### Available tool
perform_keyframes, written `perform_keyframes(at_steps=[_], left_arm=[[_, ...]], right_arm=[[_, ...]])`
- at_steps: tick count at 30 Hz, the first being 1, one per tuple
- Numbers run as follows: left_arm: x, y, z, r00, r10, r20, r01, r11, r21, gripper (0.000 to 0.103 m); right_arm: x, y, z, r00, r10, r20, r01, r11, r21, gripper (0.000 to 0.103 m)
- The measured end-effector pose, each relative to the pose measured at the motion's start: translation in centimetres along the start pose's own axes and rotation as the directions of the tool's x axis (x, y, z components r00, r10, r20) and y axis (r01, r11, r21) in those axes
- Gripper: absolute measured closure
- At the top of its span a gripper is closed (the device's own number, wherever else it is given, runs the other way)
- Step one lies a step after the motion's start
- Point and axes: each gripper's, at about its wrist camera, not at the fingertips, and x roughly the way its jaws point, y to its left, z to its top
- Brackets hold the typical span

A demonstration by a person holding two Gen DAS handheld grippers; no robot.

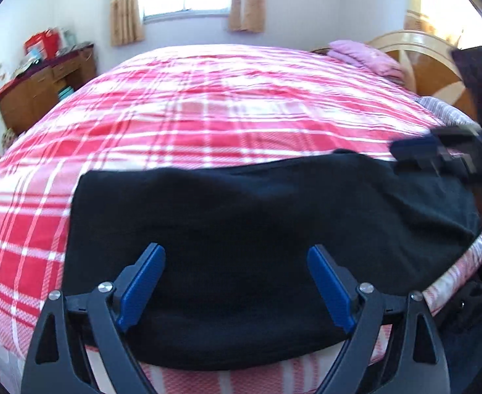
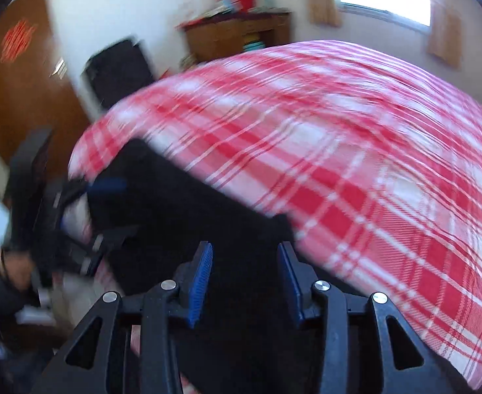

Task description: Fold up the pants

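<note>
The black pants (image 1: 257,229) lie folded in a wide flat rectangle near the front edge of the bed. My left gripper (image 1: 236,256) is open wide just above their near part, with nothing between the blue fingers (image 1: 142,282). My right gripper shows at the pants' far right end (image 1: 415,154), blurred. In the right wrist view the pants (image 2: 188,203) stretch away to the left, and my right gripper (image 2: 245,256) is open over their near end. The left gripper (image 2: 106,185) shows at their far end. That view is motion-blurred.
The bed has a red and white plaid cover (image 1: 208,115). Folded pink cloth (image 1: 365,55) lies by the wooden headboard (image 1: 421,55). A wooden desk (image 1: 40,88) with clutter stands by the left wall. A brown door (image 2: 21,92) and a black chair (image 2: 119,65) stand beyond the bed's foot.
</note>
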Motion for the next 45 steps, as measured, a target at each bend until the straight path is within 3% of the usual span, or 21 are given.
perform_keyframes(at_steps=[5,8,10,16,21,25,30,33,37,43,45], left_arm=[[0.3,-0.3,-0.5,1.000,0.022,-0.010,-0.022,0.999,0.036,0.011],[1.3,-0.9,0.0,1.000,0.024,-0.010,-0.024,0.999,0.047,0.010],[0.8,-0.7,-0.3,1.000,0.022,-0.010,-0.022,0.999,0.047,0.010],[0.5,-0.7,-0.5,0.999,0.031,-0.016,-0.030,0.998,0.056,0.010],[-0.1,-0.6,-0.2,1.000,0.012,-0.001,-0.012,1.000,0.025,0.010],[0.3,-1.0,-0.4,0.999,0.034,-0.010,-0.033,0.999,0.042,0.010],[0.3,-0.6,-0.3,0.998,0.067,-0.003,-0.067,0.997,0.047,0.010],[-0.5,0.6,0.1,0.999,0.029,0.016,-0.029,1.000,0.005,0.010],[-2.2,1.9,0.8,0.988,0.130,0.084,-0.132,0.991,0.012,0.010],[-0.8,6.5,1.5,0.989,0.138,0.047,-0.133,0.985,-0.112,0.009],[0.0,7.6,1.5,0.995,0.095,0.040,-0.088,0.984,-0.158,0.012]], right_arm=[[1.6,3.6,-2.5,0.997,-0.017,-0.073,0.005,0.987,-0.163,0.060],[3.7,3.2,-3.9,0.987,-0.007,-0.158,-0.011,0.994,-0.111,0.059],[3.5,2.8,-4.4,0.992,0.011,-0.123,-0.021,0.996,-0.082,0.057],[2.1,2.2,-5.0,0.992,0.013,-0.127,-0.020,0.998,-0.054,0.057],[-0.5,0.2,-6.9,0.994,-0.061,-0.092,0.062,0.998,0.009,0.057],[-2.8,-2.6,-9.3,0.981,-0.173,-0.085,0.180,0.980,0.080,0.056],[-3.6,-4.3,-11.8,0.983,-0.176,-0.054,0.181,0.977,0.115,0.050],[-3.6,-3.5,-12.2,0.978,-0.204,-0.044,0.207,0.974,0.092,0.045],[-3.3,-2.5,-12.4,0.972,-0.233,-0.037,0.235,0.970,0.057,0.037],[-3.7,-3.3,-12.1,0.984,-0.179,-0.019,0.180,0.974,0.139,0.037],[-3.8,-3.4,-12.1,0.985,-0.171,-0.014,0.171,0.973,0.152,0.037]])
